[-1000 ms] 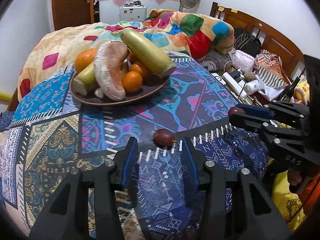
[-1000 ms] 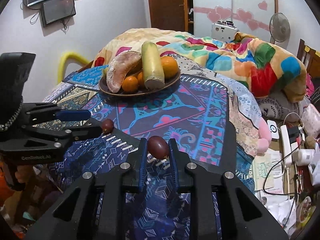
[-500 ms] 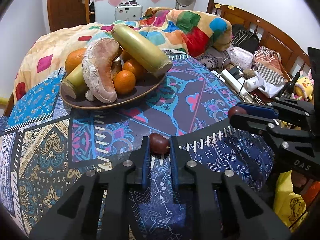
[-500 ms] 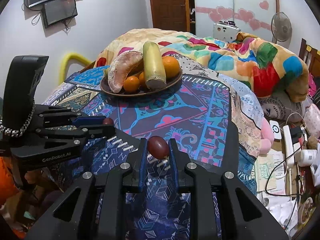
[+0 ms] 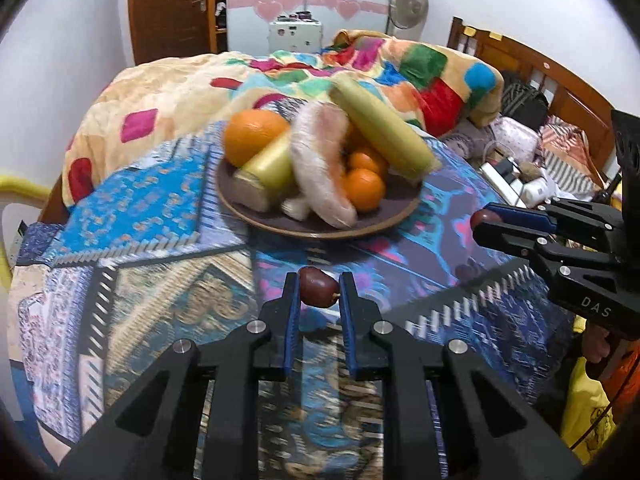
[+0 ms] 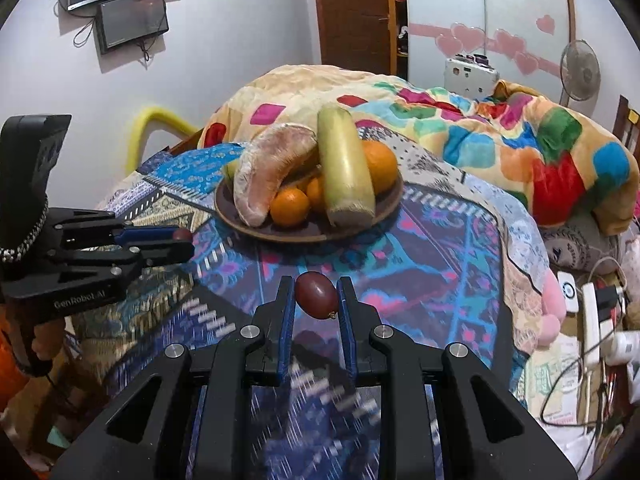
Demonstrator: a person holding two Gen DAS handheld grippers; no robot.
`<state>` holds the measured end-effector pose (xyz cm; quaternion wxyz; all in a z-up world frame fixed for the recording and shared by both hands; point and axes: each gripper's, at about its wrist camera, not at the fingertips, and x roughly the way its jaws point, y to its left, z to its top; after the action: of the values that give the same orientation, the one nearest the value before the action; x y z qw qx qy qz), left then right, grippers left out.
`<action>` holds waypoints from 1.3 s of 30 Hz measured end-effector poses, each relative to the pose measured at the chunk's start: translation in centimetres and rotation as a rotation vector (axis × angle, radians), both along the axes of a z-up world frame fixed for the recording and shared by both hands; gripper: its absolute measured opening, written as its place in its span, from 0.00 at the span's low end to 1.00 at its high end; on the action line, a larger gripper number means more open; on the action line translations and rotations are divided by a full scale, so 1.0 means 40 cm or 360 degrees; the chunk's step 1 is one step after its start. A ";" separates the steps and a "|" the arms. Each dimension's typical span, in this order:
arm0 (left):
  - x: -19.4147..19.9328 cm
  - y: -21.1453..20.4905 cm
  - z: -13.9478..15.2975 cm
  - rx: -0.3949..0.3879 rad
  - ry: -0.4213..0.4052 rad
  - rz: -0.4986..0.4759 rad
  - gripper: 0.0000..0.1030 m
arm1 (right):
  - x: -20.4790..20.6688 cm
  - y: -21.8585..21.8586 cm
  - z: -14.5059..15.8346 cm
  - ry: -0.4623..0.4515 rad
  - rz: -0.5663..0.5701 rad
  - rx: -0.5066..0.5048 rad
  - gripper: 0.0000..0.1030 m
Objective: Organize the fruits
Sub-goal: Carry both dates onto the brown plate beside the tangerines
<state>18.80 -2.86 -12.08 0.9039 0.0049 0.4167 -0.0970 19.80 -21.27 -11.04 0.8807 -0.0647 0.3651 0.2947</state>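
The left gripper pinches a small dark red fruit. The right gripper, marked "DAS", pinches another red fruit. Both fruits are held above the patterned cloth, near the brown plate of oranges. The left gripper reads "GenRobot.AI".

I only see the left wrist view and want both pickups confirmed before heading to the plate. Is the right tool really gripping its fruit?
Observer: Yes. In the right wrist view, the right tool is shut on a dark red fruit, with a pad against each side.
Operator: How does it sit?
Observer: It sits tilted near the fingertips, with its small stem low beside the right-hand pad.
Operator: And my tool, seen from there?
Observer: Side on, the left tool is shut on a second dark fruit, which peeks out at the very tip.
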 end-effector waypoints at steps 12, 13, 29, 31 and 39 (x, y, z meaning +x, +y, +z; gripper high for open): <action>0.095 0.040 0.022 -0.0027 -0.0056 -0.0014 0.18 | 0.067 0.081 0.015 -0.0063 0.0042 -0.0035 0.19; 0.102 0.038 0.022 -0.0029 -0.0057 -0.0020 0.18 | 0.071 0.085 0.015 -0.0068 0.0041 -0.0040 0.19; 0.141 0.038 0.009 -0.0017 -0.0070 -0.0051 0.31 | 0.094 0.137 0.015 -0.0112 0.0071 -0.0111 0.22; 0.142 0.041 0.007 -0.0021 -0.0068 -0.0049 0.32 | 0.098 0.135 0.016 -0.0114 0.0062 -0.0106 0.27; 0.114 0.052 0.029 -0.0016 -0.0117 -0.0017 0.32 | 0.093 0.121 0.035 -0.0122 0.0036 -0.0063 0.30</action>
<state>23.38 -0.77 -10.92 0.9181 0.0062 0.3826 -0.1037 23.52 -16.43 -9.62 0.8892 -0.0976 0.3362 0.2947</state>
